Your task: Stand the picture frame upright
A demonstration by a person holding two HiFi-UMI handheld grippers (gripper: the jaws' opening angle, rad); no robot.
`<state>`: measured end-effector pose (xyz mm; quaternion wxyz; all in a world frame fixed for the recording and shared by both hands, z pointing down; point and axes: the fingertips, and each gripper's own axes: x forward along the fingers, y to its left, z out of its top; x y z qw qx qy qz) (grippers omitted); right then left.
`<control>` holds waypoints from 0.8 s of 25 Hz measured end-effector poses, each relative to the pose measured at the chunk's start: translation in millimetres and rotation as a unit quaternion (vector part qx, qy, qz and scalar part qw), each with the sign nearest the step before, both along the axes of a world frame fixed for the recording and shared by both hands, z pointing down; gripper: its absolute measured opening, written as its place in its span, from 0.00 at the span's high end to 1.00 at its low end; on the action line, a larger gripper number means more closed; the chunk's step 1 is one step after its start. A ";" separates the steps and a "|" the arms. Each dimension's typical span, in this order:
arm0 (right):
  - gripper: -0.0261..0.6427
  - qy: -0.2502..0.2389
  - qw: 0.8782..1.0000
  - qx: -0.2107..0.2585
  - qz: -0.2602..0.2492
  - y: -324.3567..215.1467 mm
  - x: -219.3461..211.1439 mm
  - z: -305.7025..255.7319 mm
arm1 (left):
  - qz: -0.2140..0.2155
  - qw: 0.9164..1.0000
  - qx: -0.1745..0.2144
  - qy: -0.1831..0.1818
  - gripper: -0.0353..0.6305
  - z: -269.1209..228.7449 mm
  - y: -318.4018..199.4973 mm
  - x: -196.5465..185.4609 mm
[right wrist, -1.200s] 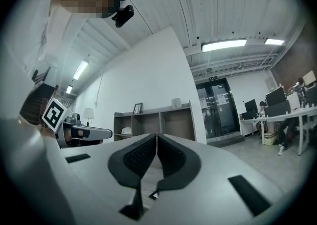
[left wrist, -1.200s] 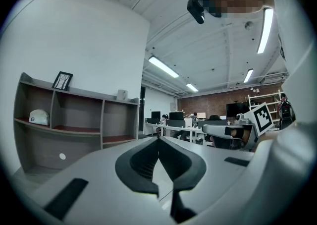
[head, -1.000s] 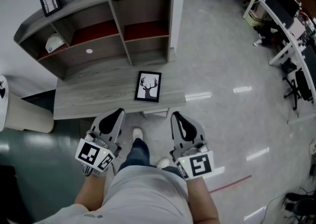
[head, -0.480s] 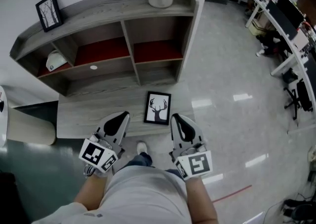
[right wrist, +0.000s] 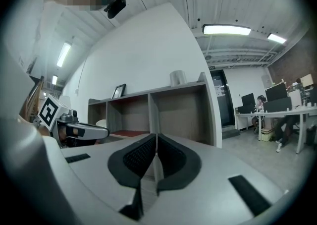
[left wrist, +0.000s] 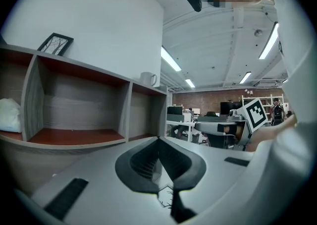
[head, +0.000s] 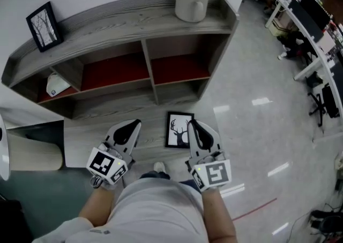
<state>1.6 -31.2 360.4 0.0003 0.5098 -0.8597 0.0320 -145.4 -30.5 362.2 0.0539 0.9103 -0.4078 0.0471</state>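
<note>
Grey wood-grain shelving [head: 134,22] is filling the upper half of the head view, with a low ledge [head: 88,136] of the same wood running along its foot. The picture frame [head: 178,128] is lying flat on that ledge near the middle of the view, face up, with its deer print showing. Its long axis is running from the lower edge of the view up toward the shelving, leaning slightly to the right at the top, so one short edge is facing the person.

The left gripper [head: 130,124] is hovering to the left of the frame, with a strip of bare ledge showing between them. The right gripper [head: 193,124] is sitting at the frame's right edge and overlapping it in this view, so the right hand is looking like the nearer one, though I cannot tell whether it is touching the frame. Both grippers are pointing toward the shelving, roughly parallel to the frame's long sides.

Seen in the left gripper view, that gripper's jaws are pressing together with nothing between them, and a sliver of the deer print is peeking out beneath them at the lower middle. Seen in the right gripper view, the jaws are likewise pressing together and holding nothing.

By my judgement, tipping the frame up is calling for spread jaws on one edge, and the right hand is having the shorter way in
</note>
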 end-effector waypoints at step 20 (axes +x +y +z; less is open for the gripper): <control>0.92 0.022 0.982 -0.178 0.056 -36.5 55.7 129.9 | 0.044 0.990 -0.126 -0.051 0.92 102.8 -40.1 45.7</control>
